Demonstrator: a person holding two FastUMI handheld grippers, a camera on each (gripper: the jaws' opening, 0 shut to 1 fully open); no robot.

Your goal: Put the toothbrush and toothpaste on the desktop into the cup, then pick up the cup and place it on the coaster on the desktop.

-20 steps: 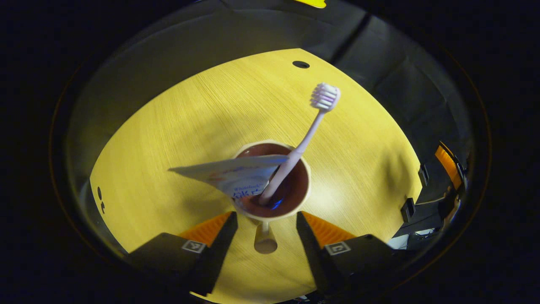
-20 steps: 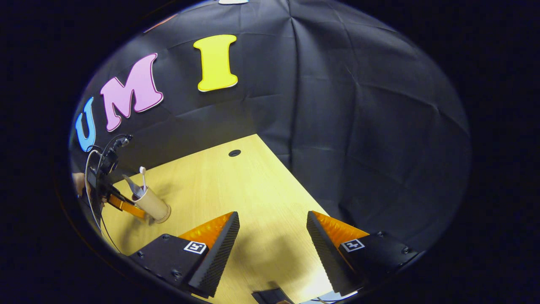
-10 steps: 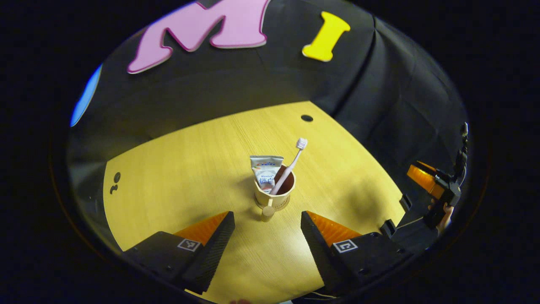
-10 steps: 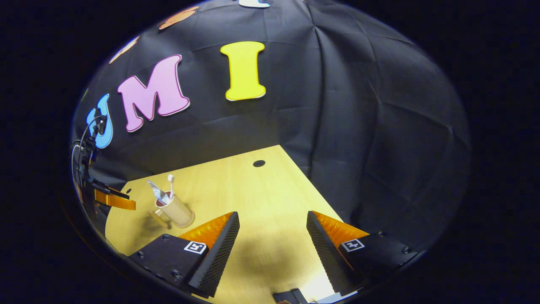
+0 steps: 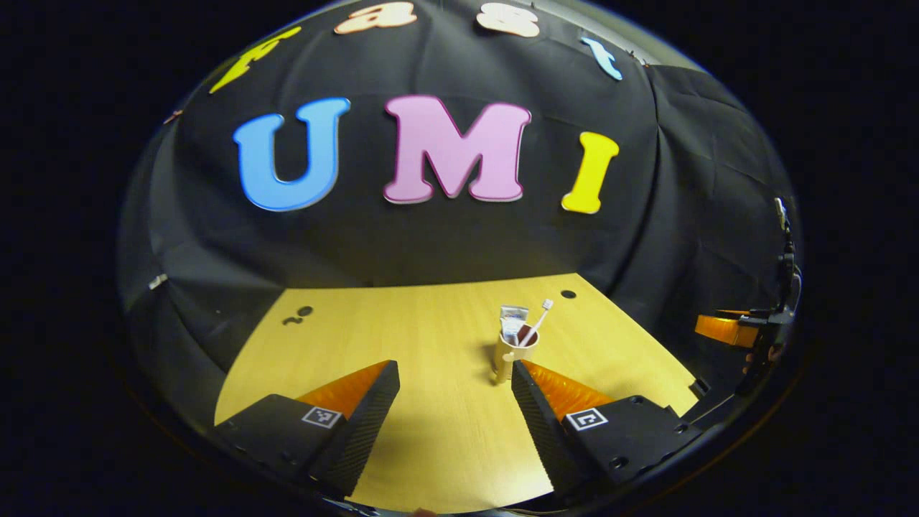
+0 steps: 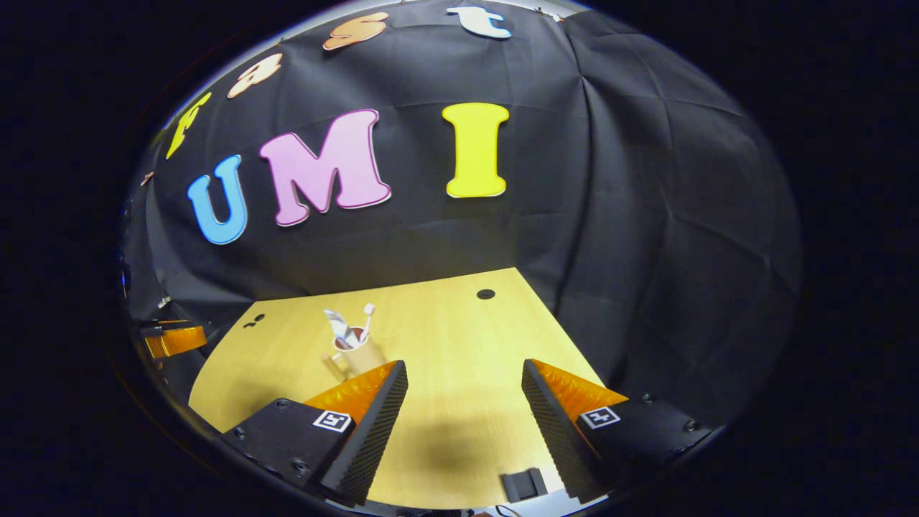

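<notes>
While both grippers hang over the near edge of the desk (image 5: 402,337), their jaws stand wide apart and hold nothing. A tan cup (image 5: 514,350) with a dark inside and a side handle stands upright toward the far right corner, carrying a crimped toothpaste tube (image 5: 512,322) and a slim pale toothbrush (image 5: 537,324) that leans rightward. The wood-grain top has a round cable hole (image 6: 486,294) near that corner. The left gripper (image 5: 454,373) sees the right gripper (image 5: 725,329) beyond the right edge; the right gripper view shows a small black block (image 6: 522,483) at the near edge.
</notes>
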